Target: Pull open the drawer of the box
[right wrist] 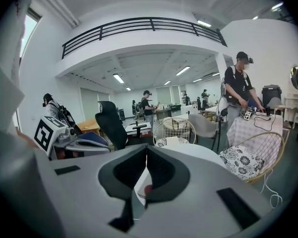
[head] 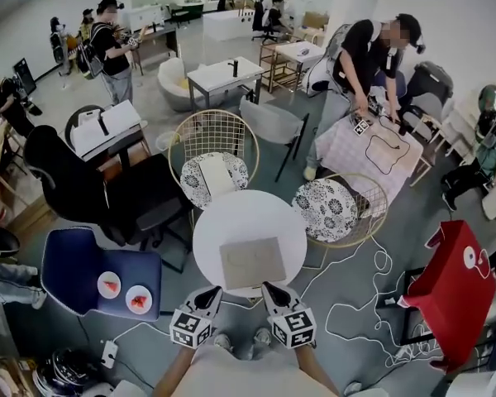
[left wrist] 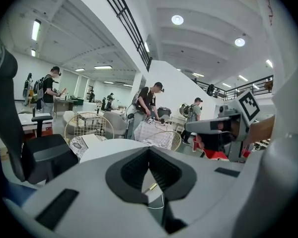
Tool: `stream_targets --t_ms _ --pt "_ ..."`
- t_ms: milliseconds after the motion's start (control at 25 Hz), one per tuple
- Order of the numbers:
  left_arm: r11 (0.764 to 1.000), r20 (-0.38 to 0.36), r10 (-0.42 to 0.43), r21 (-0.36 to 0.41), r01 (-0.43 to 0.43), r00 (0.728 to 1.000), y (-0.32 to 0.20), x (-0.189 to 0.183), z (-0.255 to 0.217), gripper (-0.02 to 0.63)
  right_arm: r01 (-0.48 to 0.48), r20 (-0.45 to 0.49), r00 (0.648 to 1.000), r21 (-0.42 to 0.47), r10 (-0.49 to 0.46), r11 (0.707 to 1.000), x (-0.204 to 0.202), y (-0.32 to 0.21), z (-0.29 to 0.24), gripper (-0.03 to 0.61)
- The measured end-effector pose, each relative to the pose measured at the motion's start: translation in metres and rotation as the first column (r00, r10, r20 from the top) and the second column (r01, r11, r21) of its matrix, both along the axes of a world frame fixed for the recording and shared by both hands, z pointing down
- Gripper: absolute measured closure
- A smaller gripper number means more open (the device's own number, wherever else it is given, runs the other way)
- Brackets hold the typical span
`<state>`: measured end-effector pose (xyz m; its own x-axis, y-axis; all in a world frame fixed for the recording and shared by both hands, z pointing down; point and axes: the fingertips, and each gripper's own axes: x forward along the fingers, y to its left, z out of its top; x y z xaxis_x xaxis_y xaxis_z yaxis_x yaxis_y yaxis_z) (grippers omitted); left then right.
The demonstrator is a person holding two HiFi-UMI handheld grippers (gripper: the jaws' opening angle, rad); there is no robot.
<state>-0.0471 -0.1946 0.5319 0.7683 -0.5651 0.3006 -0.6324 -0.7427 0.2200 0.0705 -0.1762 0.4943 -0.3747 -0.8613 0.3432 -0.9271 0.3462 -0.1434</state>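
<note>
A flat beige box [head: 252, 262] lies on the near half of a round white table [head: 231, 217]; I cannot make out its drawer. Both grippers hover just short of the table's near edge, apart from the box. My left gripper [head: 208, 290] is at the box's near left and my right gripper [head: 271, 288] at its near right. In the left gripper view the jaws of the left gripper [left wrist: 149, 150] meet at their tips with nothing between them. The right gripper [right wrist: 146, 149] is likewise shut and empty. Beyond each pair of jaws the table [right wrist: 188, 152] shows, and the box is hidden.
Two wire chairs with floral cushions [head: 216, 176] [head: 326, 209] stand behind the table. A black office chair [head: 83, 188] and a blue seat with two plates [head: 99, 279] are at the left. White cables [head: 355, 296] trail on the floor beside a red stand [head: 455, 288]. Several people work further back.
</note>
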Motion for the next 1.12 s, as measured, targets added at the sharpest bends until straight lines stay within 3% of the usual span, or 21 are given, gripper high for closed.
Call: stream_targets --t_ms 240,520,800,1120 --pt "0.999 0.03 -0.024 -0.033 0.025 0.999 0.007 0.004 0.016 0.602 0.029 0.001 1.0 -0.057 -0.029 0.998 0.005 -0.002 0.023 0.561" --pt "0.992 0.058 -0.035 -0.122 0.042 0.998 0.025 -0.001 0.064 0.603 0.032 0.024 0.999 -0.19 -0.028 0.981 0.0 0.025 0.081 0.561" --pt "0.976 0.075 -0.03 -0.212 0.046 0.997 0.056 -0.004 0.112 0.603 0.027 0.031 0.999 -0.348 -0.017 0.937 -0.004 0.073 0.148 0.561" --pt "0.946 0.099 -0.033 -0.318 0.063 0.995 0.095 -0.009 0.167 0.601 0.011 0.031 1.0 -0.463 0.004 0.886 -0.003 0.119 0.2 0.561"
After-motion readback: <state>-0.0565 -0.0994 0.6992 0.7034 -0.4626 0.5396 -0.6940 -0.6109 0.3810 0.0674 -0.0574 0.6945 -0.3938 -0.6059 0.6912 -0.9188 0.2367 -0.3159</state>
